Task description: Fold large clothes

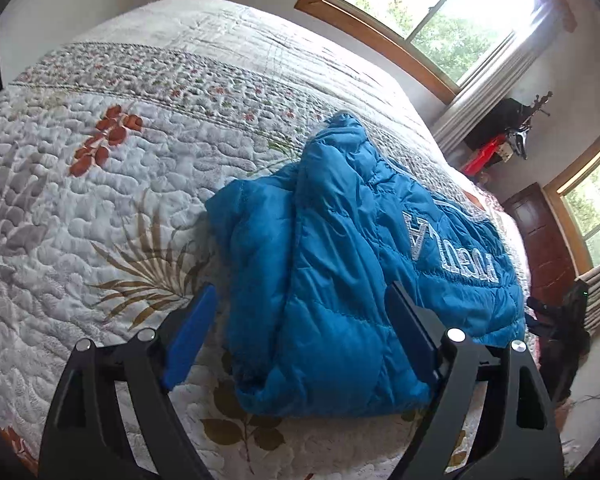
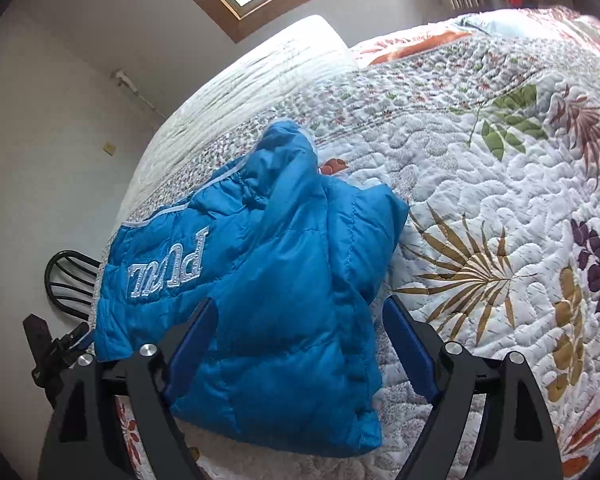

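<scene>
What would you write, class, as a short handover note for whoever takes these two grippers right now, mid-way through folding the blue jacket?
Left gripper: open, holding nothing, over the jacket's near edge.
Right gripper: open, holding nothing, also over the near edge.
Blue puffer jacket: lies on the floral quilt, lettering facing up, one side already folded over the middle in a puffy, uneven layer.
Done: at least one fold inward.
Left: probably flatten it, fold the remaining side or bring the bottom up, then tidy the bundle.

Slightly shiny quilted blue jacket (image 1: 340, 280) lies on matt stitched cloth bedspread (image 1: 100, 220).
</scene>
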A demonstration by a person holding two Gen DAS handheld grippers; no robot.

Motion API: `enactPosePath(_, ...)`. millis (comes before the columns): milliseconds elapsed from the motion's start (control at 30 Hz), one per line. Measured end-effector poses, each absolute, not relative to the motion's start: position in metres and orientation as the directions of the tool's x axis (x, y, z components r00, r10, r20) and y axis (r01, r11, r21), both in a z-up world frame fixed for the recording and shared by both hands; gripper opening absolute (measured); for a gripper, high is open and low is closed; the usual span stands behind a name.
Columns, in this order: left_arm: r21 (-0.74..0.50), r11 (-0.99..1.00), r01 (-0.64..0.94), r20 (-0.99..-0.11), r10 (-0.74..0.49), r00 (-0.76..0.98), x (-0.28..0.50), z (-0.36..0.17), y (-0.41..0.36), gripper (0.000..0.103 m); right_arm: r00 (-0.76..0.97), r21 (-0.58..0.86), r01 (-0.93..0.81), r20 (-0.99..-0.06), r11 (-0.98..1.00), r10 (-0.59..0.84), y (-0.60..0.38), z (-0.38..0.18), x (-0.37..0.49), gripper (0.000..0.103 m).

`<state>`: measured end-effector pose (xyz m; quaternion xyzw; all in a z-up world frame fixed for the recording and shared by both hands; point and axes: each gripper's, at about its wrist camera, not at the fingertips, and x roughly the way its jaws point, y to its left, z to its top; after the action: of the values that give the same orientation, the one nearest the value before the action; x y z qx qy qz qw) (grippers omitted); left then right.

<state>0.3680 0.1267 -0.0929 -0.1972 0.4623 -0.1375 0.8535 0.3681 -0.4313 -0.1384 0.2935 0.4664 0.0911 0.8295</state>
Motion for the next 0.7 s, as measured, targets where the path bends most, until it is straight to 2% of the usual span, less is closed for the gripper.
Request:
enactPosePath(267,-0.484,0.873,0.052,-0.76,-0.449,0.469,0.399,-0.119,0.124,0.089,0.506,0.659,0.126,-0.686,0.742,0.523,-0.437,-0.17,0.39,0.087)
enactPosePath(533,-0.577,0.815,0.058,-0.738,-0.551,0.391,0.429,-0.145,0.117,0.09,0.48,0.688,0.081,-0.662,0.722,0.576,-0.426,-0.181,0.412,0.091)
enactPosePath(600,-0.572,0.817,0.072,-0.738,-0.552,0.388,0.431,-0.143,0.112,0.079,0.474,0.674,0.062,-0.669,0.737,0.572,-0.419,-0.18,0.416,0.091)
enactPosePath(633,-0.574,0.815,0.083,-0.735,-0.557,0.387,0.43,-0.141,0.108,0.067,0.474,0.667,0.053,-0.672,0.743,0.569,-0.416,-0.179,0.416,0.085)
enactPosePath(667,-0.571,0.816,0.087,-0.733,-0.555,0.393,0.429,-0.138,0.106,0.055,0.473,0.666,0.046,-0.671,0.745,0.571,-0.414,-0.178,0.416,0.074)
enactPosePath(700,-0.567,0.819,0.09,-0.732,-0.551,0.401,0.427,-0.135,0.103,0.048,0.472,0.669,0.042,-0.668,0.742,0.575,-0.411,-0.177,0.415,0.068)
